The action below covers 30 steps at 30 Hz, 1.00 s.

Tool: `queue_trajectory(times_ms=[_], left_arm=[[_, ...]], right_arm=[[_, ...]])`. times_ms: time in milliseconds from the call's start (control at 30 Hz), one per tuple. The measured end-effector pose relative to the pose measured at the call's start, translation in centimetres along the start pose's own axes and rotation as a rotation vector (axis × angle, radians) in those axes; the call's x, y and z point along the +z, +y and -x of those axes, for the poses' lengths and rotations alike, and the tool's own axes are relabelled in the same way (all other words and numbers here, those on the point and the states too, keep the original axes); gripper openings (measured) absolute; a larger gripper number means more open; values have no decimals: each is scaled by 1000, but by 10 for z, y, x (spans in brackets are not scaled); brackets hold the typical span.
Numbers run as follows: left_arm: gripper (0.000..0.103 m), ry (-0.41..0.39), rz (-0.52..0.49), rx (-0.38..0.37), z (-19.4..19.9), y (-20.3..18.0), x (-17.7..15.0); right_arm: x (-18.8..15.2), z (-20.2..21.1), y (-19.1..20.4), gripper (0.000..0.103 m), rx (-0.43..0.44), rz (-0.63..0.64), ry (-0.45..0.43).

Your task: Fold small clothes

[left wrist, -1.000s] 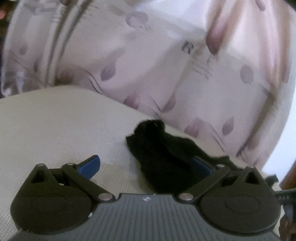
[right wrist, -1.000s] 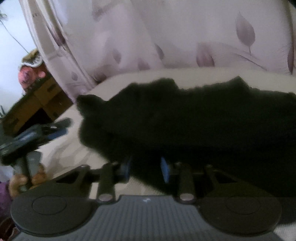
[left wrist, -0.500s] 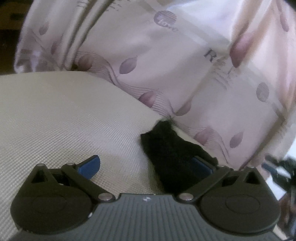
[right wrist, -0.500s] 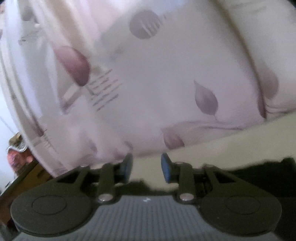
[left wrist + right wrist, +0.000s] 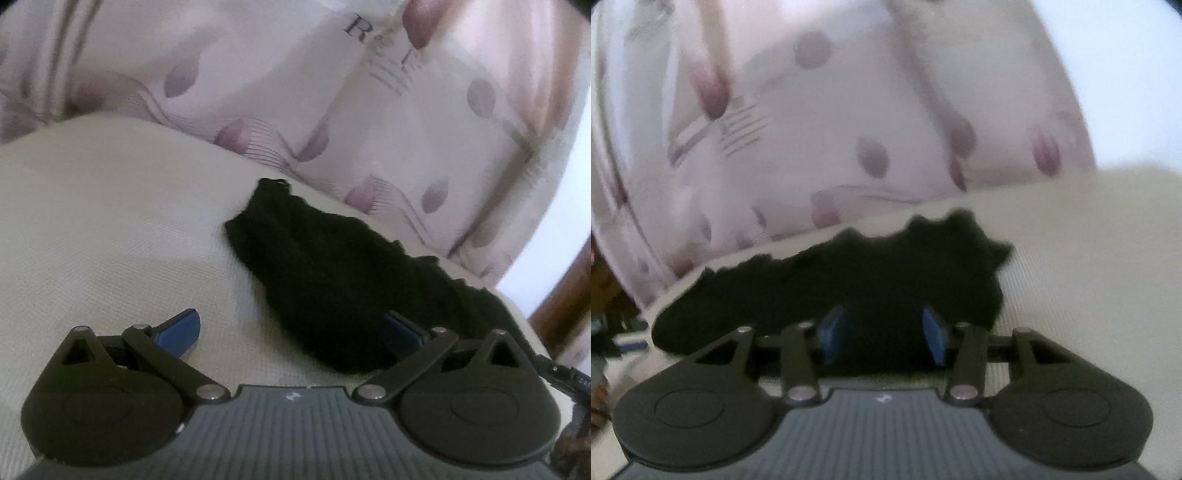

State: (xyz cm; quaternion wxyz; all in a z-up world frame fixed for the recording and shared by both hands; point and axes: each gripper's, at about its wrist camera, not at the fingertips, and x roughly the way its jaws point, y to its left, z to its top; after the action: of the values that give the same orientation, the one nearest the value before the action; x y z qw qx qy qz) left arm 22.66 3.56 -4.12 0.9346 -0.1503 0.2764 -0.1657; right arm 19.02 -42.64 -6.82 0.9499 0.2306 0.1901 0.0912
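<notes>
On the beige cushion point(image 5: 110, 229), below the patterned cloth point(image 5: 258, 74), the black garment point(image 5: 332, 280) lay bunched near the back edge. The left tool point(image 5: 291, 328) stood wide open, gripping nothing, its right pad over the garment's near end. The right tool point(image 5: 882, 332) was opening, cloth between its pads but not pinched. Judged risk: the loose heap could shift or unfold if either tool dragged it.

A small black cloth garment point(image 5: 332, 280), matt and fuzzy, lies just ahead of the left gripper's point(image 5: 291, 332) matt black plastic links with shiny metal pins. Beneath it the cream woven cover point(image 5: 110, 229) looks finely ribbed, and beyond hangs a smooth, thin pale-pink leaf-print curtain point(image 5: 258, 92).
</notes>
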Motion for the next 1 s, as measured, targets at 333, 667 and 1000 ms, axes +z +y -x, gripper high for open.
queue_trajectory(times_ms=[333,667,1000], left_arm=[[79,223,-244,-334,-27,-26,9],[63,218,-271,-142,8,23,20],[95,165,-91,-273,-13,1,8]], right_arm=[[1,-1,-5,60,45,-35,-22],[1,-1,-7,77,53,-55,-28],[1,1,-10,80,52,-88,-41]])
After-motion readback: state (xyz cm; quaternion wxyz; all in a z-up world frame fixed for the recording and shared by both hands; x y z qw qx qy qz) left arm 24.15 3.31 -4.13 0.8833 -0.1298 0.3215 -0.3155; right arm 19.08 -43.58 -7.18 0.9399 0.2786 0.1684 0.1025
